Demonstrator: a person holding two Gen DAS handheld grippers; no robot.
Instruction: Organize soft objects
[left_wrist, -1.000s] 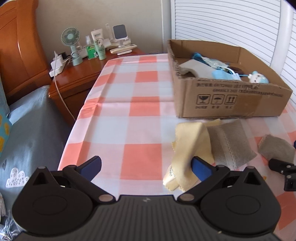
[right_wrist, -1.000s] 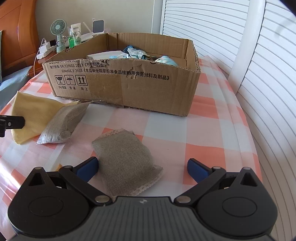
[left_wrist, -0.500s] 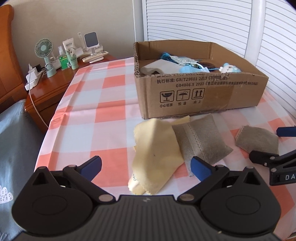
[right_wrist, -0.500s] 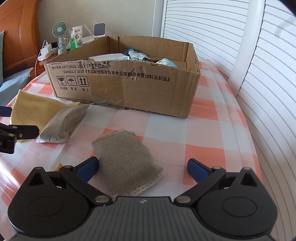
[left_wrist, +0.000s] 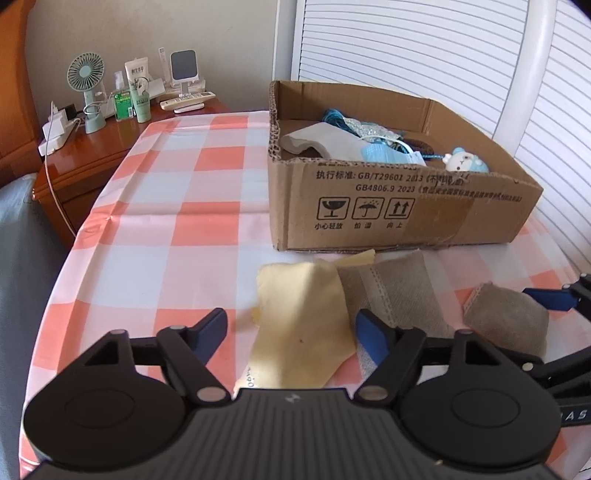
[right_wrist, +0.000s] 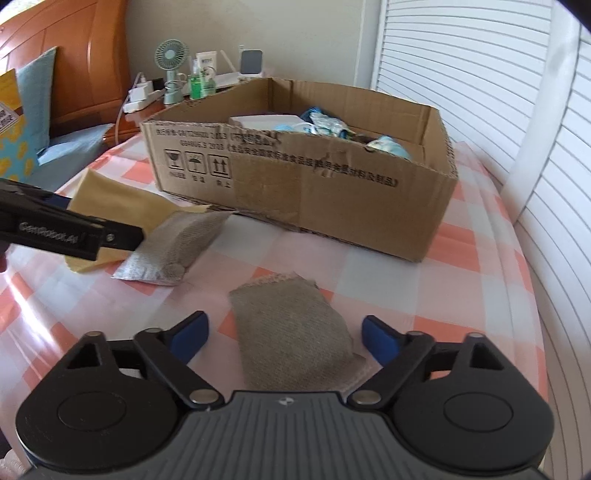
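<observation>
A yellow cloth (left_wrist: 303, 325) lies on the checked tablecloth, and my open left gripper (left_wrist: 293, 330) sits over it with a finger on each side. A grey-brown pouch (left_wrist: 397, 291) lies against the cloth's right edge. A second, smaller pouch (right_wrist: 291, 334) lies between the fingers of my open right gripper (right_wrist: 284, 334); it also shows in the left wrist view (left_wrist: 504, 319). The cloth (right_wrist: 122, 210) and first pouch (right_wrist: 184, 240) show in the right wrist view, partly behind my left gripper's finger (right_wrist: 70, 232). A cardboard box (left_wrist: 399, 206) behind them holds several soft items.
A wooden nightstand (left_wrist: 92, 147) at the back left carries a small fan (left_wrist: 86, 92), bottles and a power strip. A bed with a wooden headboard (right_wrist: 74, 62) is on the left. White slatted doors (right_wrist: 498, 92) run along the right.
My left gripper has swung right and moved forward over the yellow cloth. My right gripper has edged forward around the smaller pouch. Both stay open.
</observation>
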